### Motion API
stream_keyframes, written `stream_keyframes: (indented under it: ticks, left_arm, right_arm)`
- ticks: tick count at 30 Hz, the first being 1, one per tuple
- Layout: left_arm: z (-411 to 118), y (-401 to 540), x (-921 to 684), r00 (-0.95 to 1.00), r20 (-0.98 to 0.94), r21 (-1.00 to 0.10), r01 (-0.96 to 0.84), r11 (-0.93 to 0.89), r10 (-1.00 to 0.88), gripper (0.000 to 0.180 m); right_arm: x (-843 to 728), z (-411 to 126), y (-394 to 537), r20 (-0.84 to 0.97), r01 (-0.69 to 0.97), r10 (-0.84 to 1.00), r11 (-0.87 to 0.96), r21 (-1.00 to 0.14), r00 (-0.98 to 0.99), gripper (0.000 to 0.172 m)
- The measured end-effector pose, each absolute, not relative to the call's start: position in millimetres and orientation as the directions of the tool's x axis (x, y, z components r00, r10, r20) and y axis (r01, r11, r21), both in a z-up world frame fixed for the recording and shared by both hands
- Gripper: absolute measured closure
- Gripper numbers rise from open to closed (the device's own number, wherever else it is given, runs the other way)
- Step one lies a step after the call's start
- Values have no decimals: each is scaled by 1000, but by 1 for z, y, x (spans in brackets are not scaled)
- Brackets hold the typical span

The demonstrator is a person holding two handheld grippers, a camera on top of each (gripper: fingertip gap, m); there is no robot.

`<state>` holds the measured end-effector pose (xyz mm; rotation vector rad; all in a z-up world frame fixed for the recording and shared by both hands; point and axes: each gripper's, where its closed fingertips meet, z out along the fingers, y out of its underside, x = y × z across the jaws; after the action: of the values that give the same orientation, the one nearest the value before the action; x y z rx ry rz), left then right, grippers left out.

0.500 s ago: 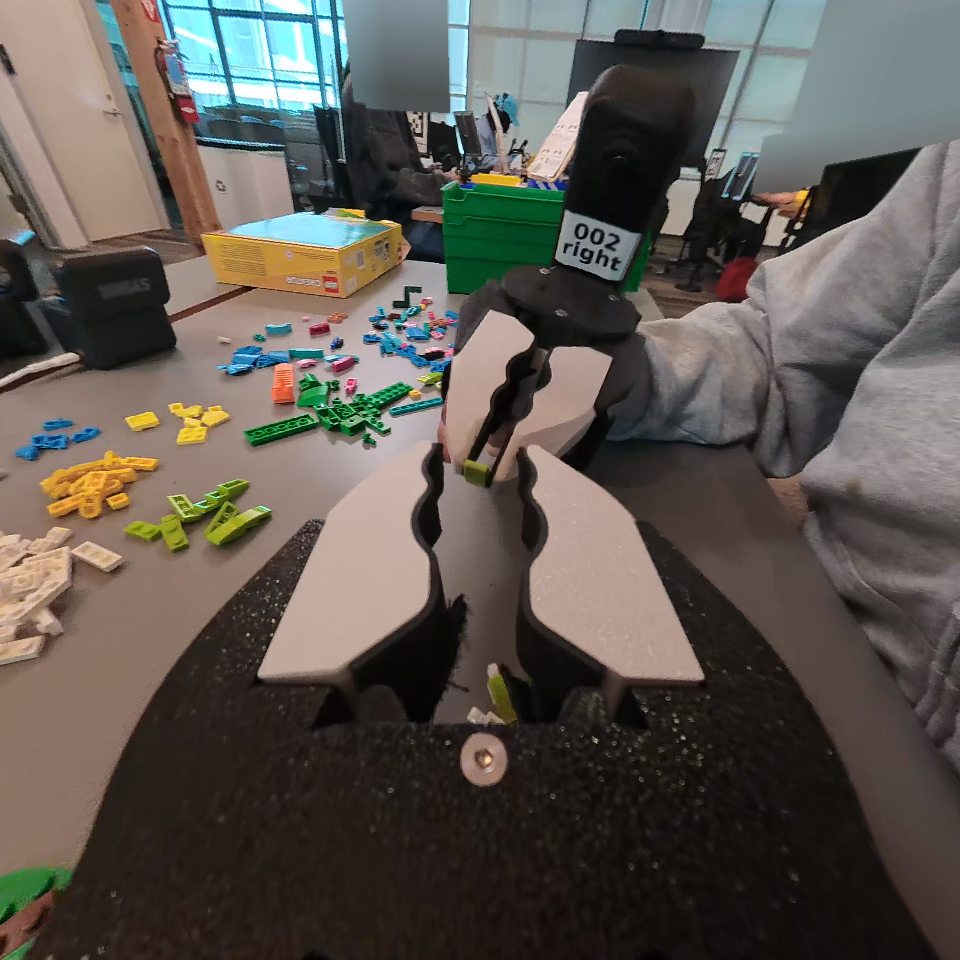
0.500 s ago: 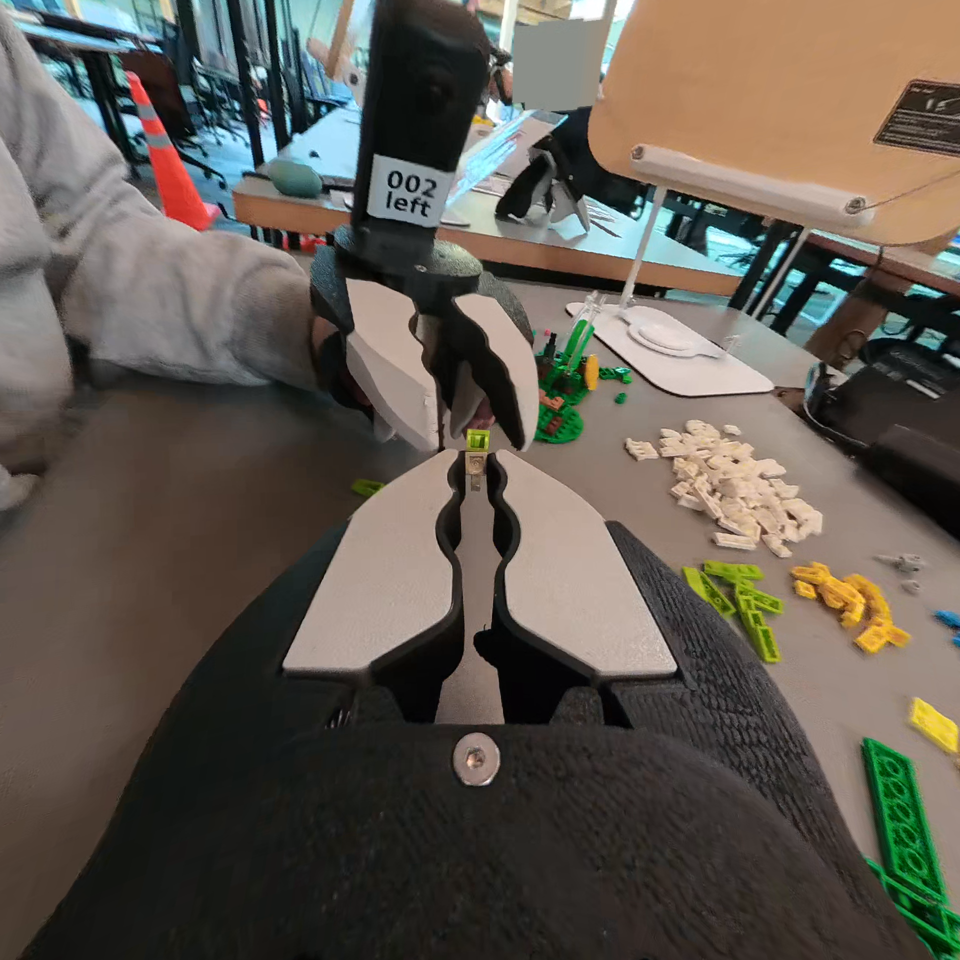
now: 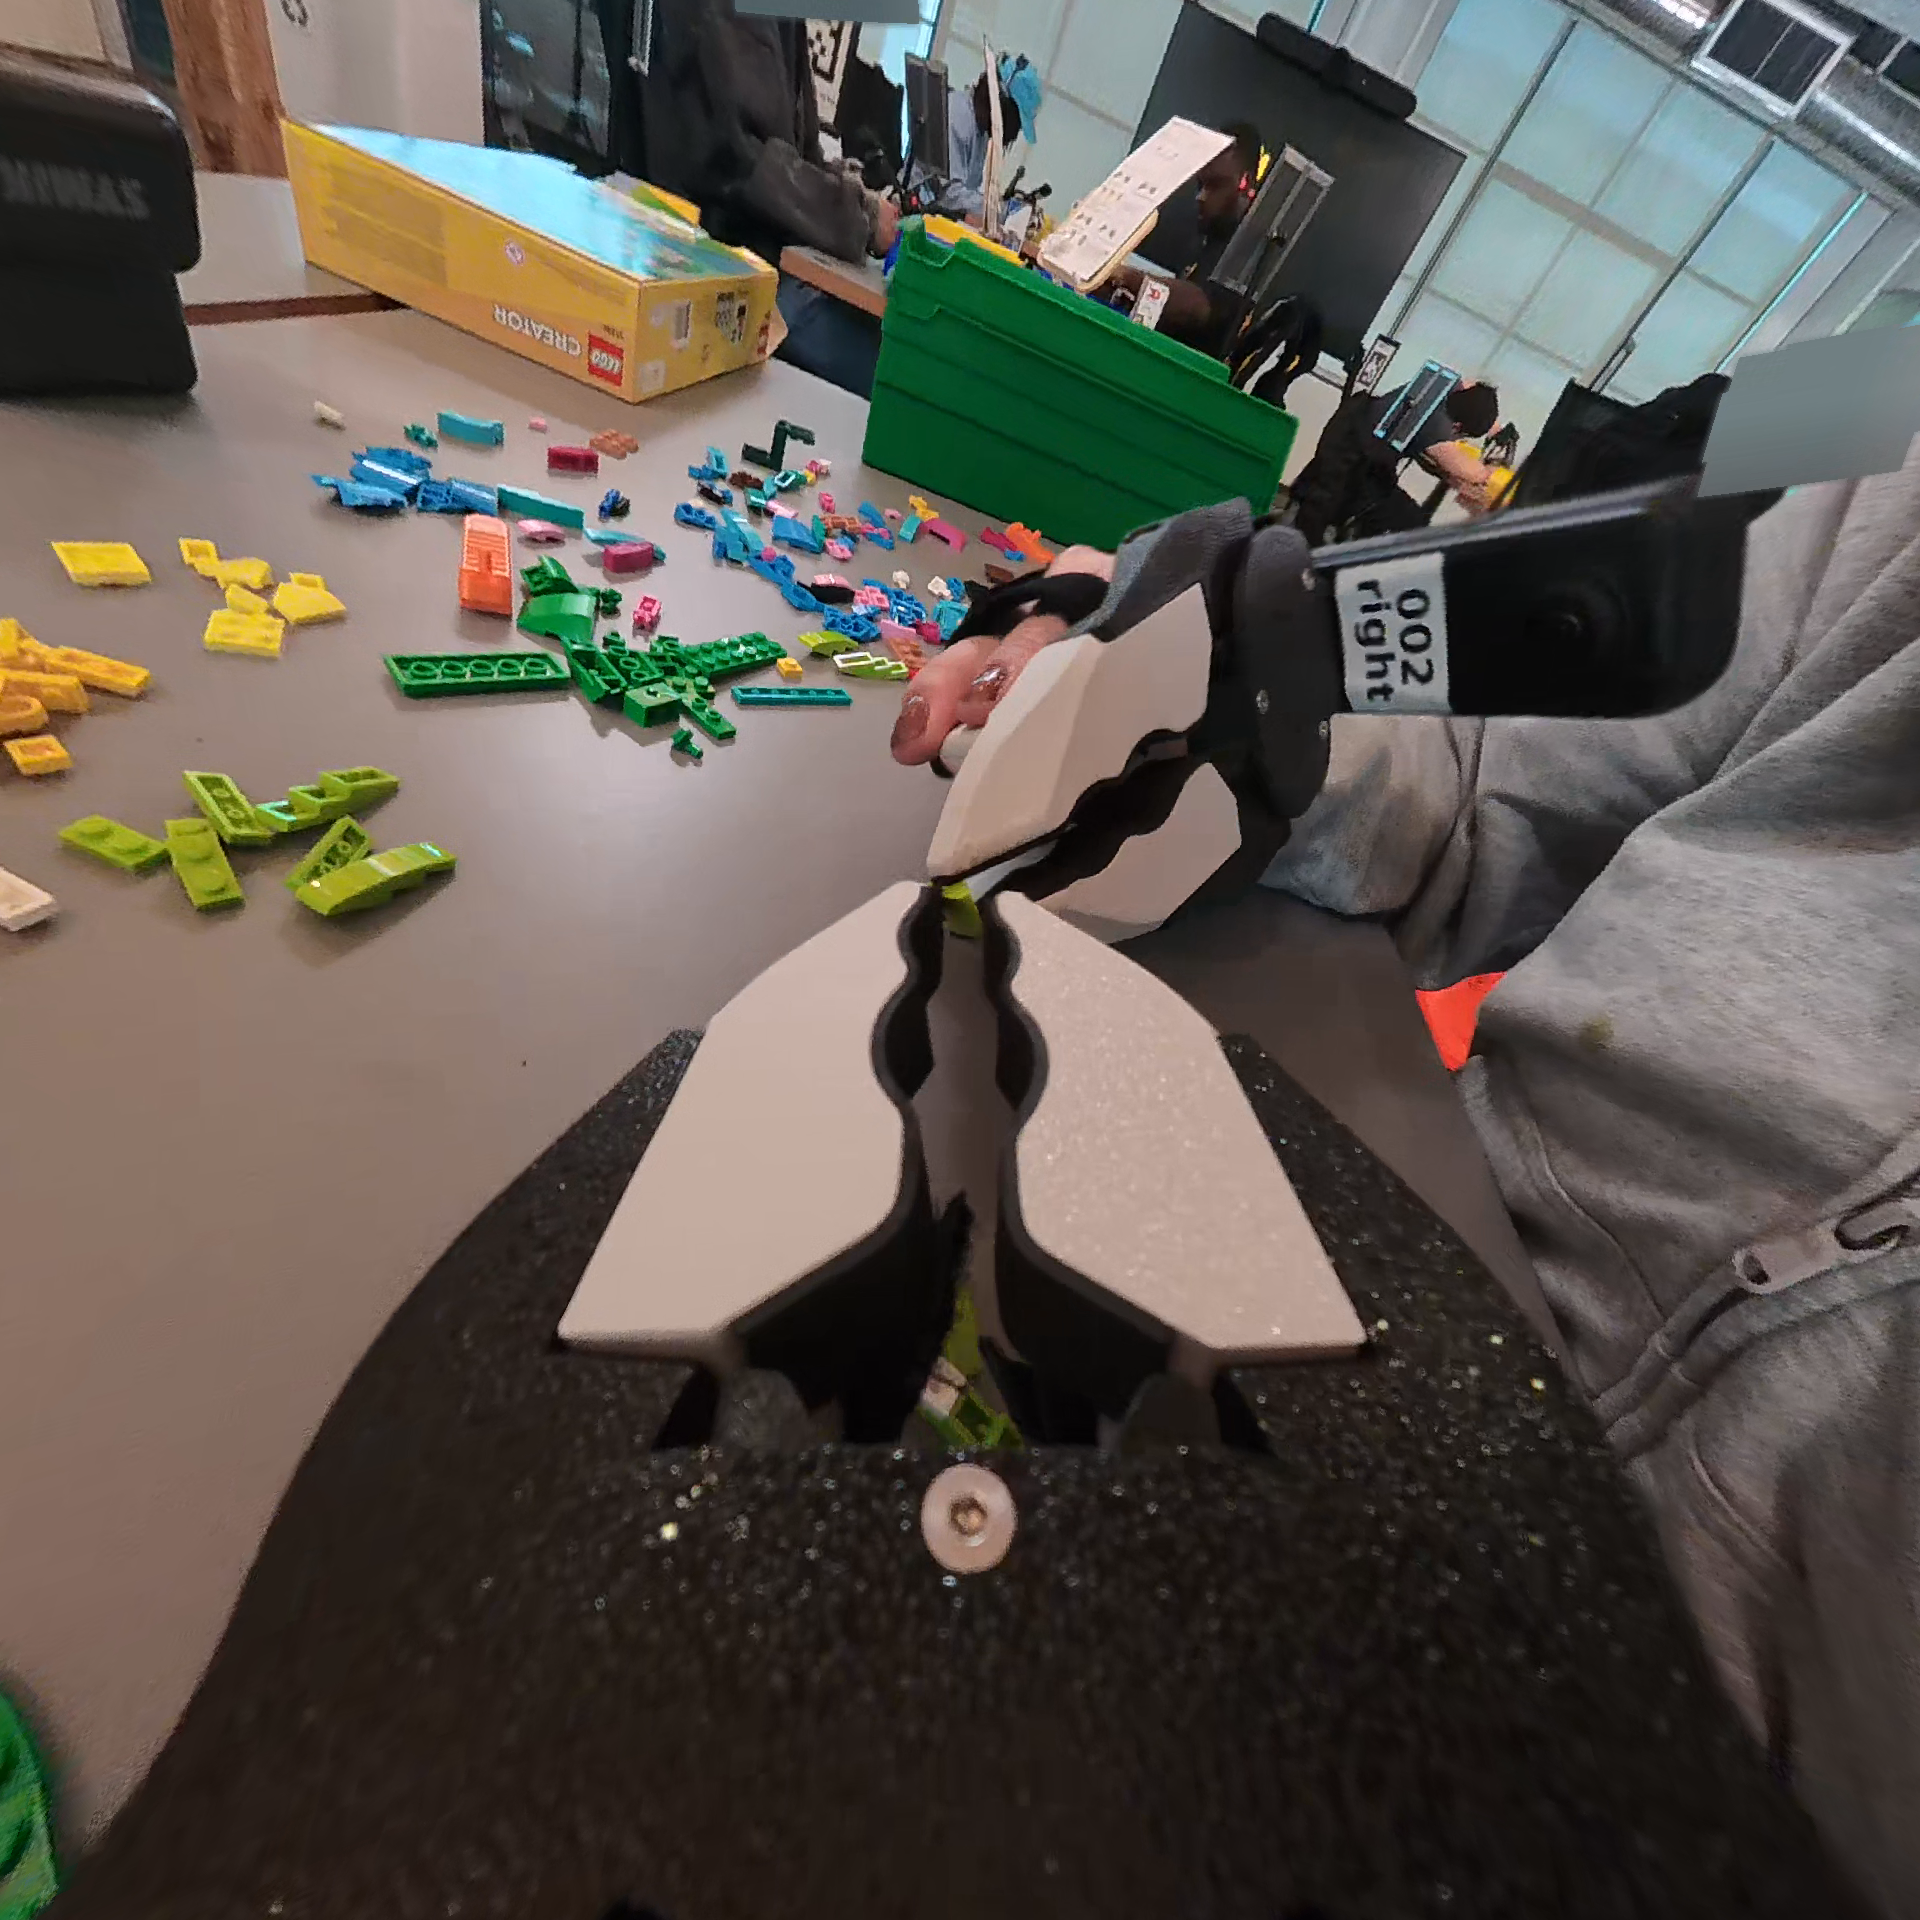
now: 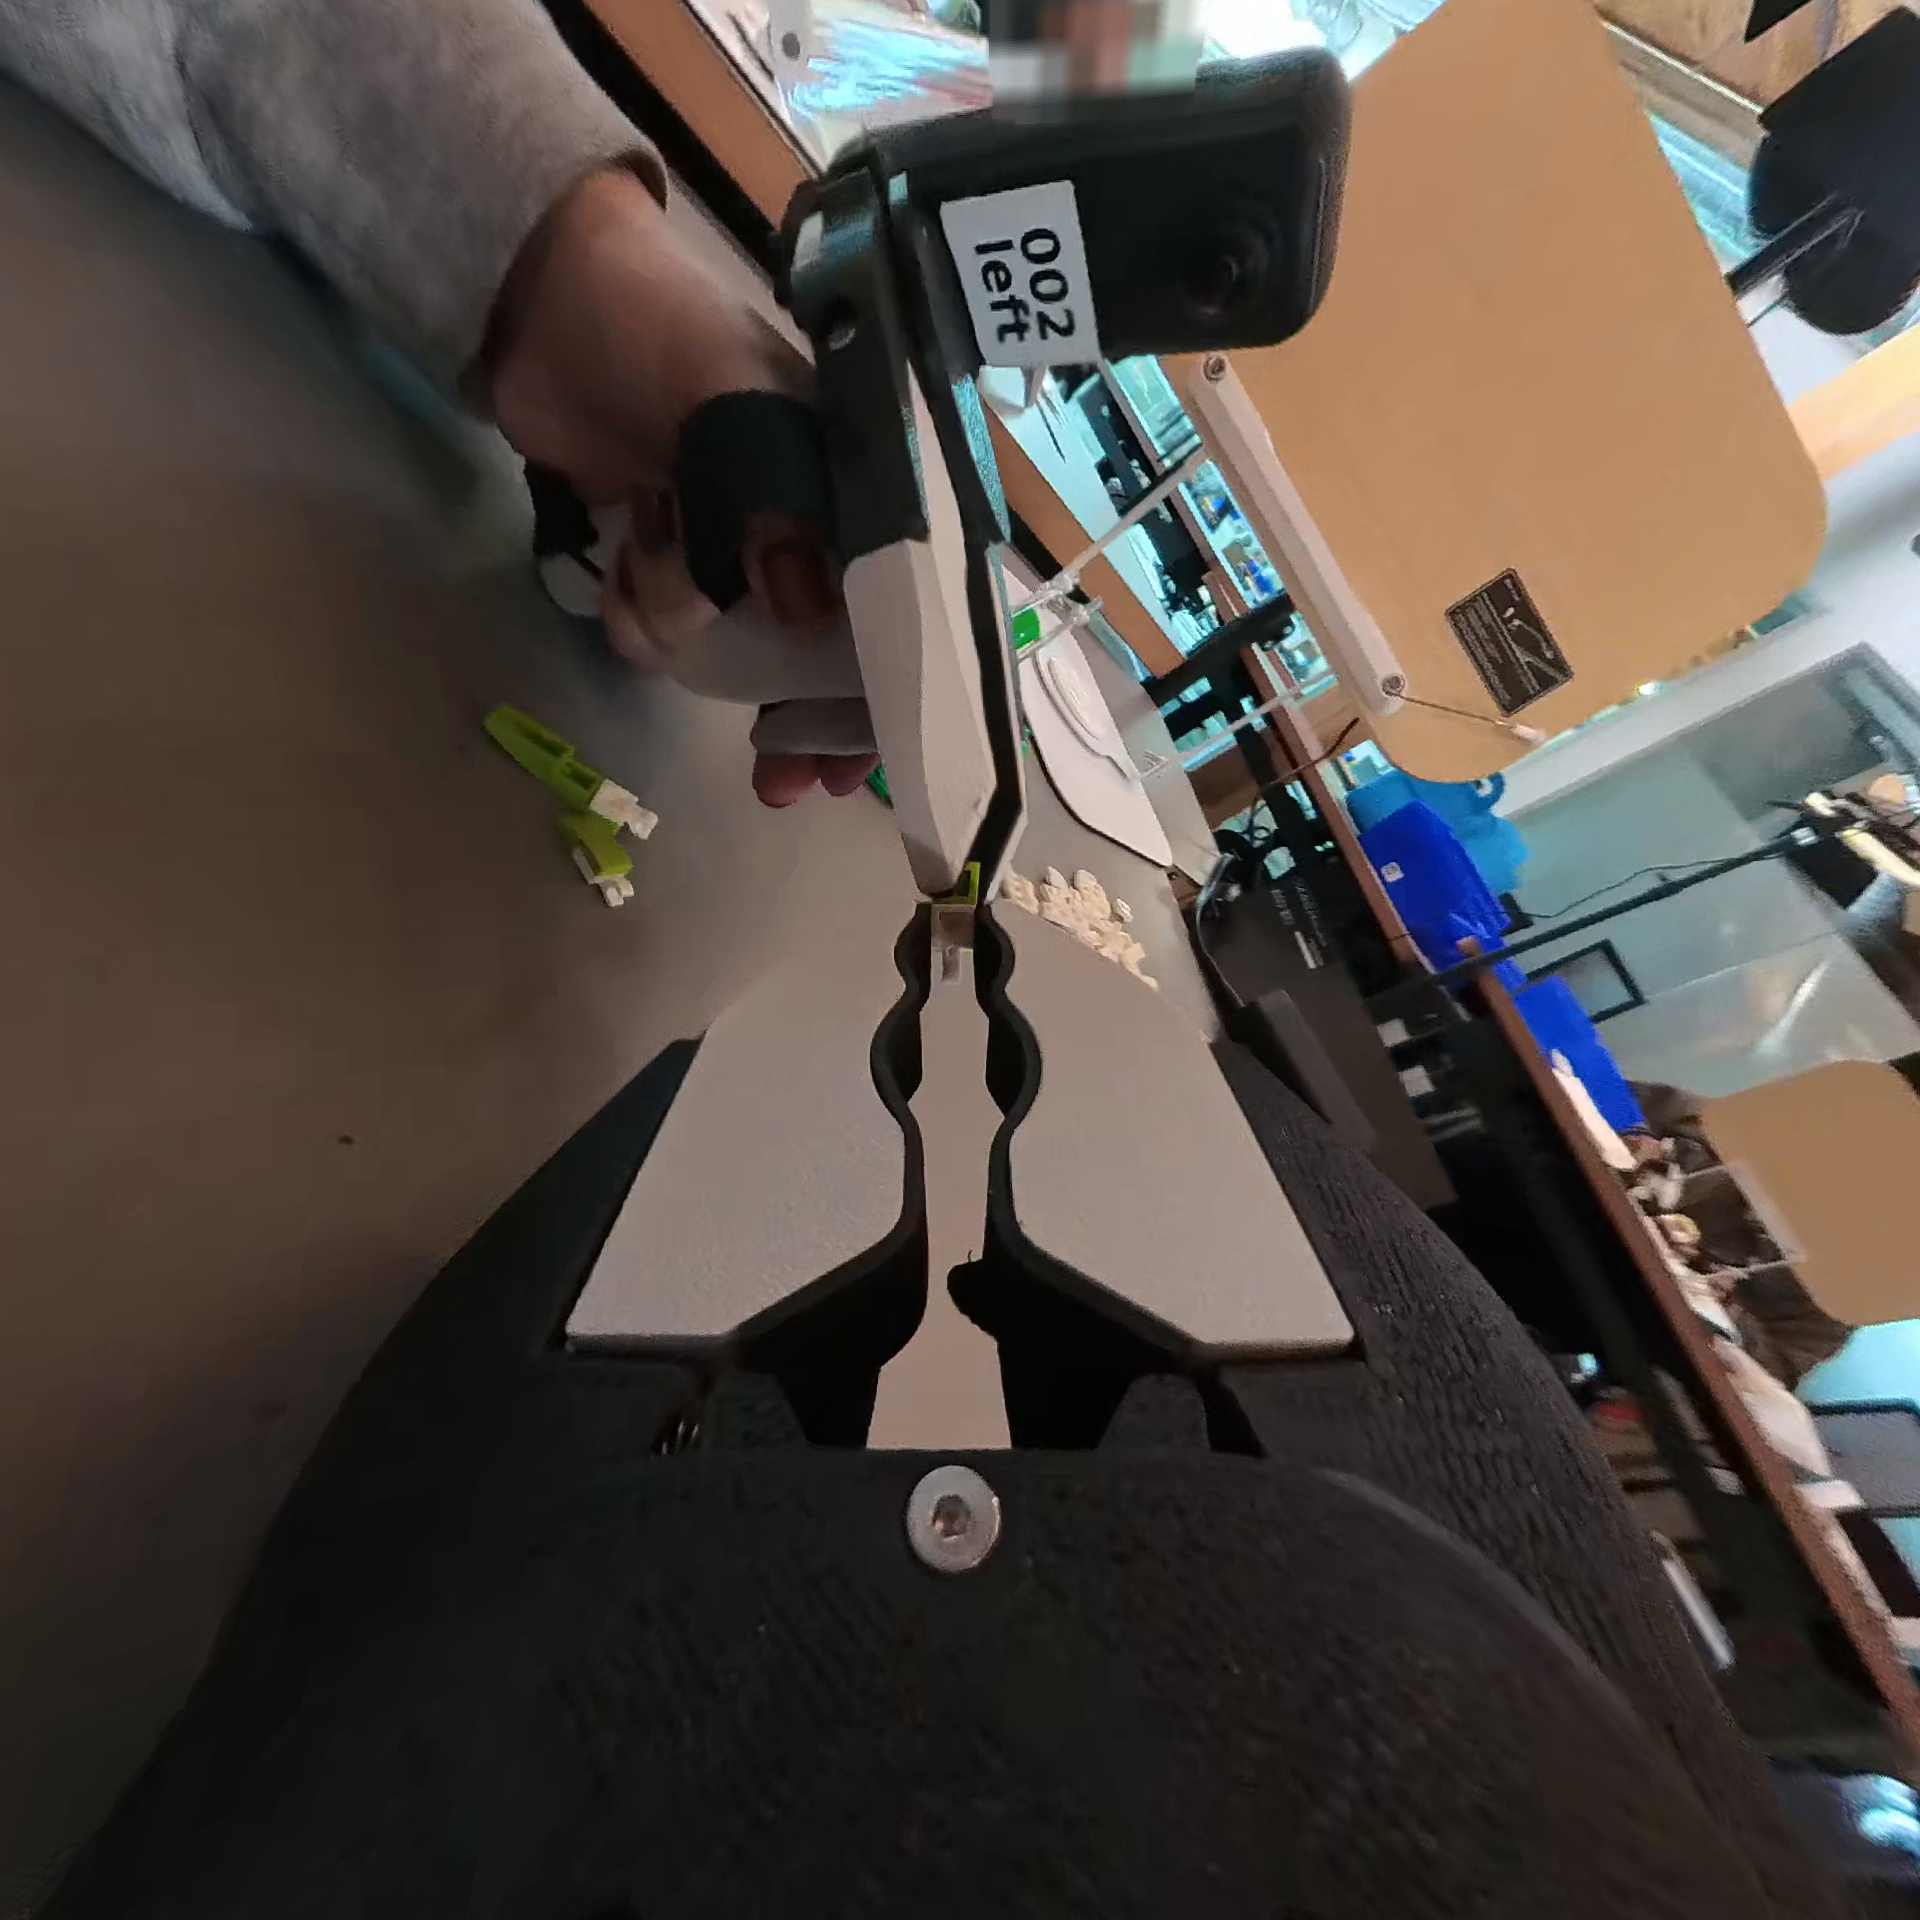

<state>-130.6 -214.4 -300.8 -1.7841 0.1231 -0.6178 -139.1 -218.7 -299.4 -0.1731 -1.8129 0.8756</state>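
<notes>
Grey tabletop (image 3: 540,1018) — scattered coloured bricks (image 3: 623,665) — glass-walled office behind.

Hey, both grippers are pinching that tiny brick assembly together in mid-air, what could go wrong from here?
1. The left gripper and right gripper meet tip to tip on one tiny piece, lime-green brick joined to a white brick; a slight twist may pop them apart.
2. It is held above the grey table; a dropped piece could bounce toward the lime-and-white assembly or off the edge.
</notes>
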Motion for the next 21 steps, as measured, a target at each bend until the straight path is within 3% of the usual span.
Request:
stream_keyframes:
  ticks: [5,7,10,13,19,21]
  left_arm:
    - [-302,-211,-139,887,336,-920,237,-313,-316,179]
    - [-308,-209,-161,942,276,-928,210,-306,-190,178]
    - [-298,-213,-163,887,393,-906,329,-266,-242,179]
    - [-299,-213,-153,878,386,-907,305,-290,-283,179]
    - [-310,-210,-151,864,441,-871,347,-348,-243,179]
    - [-311,-209,-154,859,459,-862,368,-349,-226,179]
  right_arm:
    - [-143,-297,-216,846,-278,429,811,-515,-317,166]
    - [-136,-288,-228,838,-334,452,773,-539,-305,166]
    - [-141,-292,-225,909,-329,363,849,-413,-206,166]
    - [-148,-297,-212,845,-271,466,805,-528,-264,165]
    - [-155,-306,-206,853,-192,448,843,-502,-267,154]
    - [-155,-304,-207,828,-189,486,817,-544,-281,159]
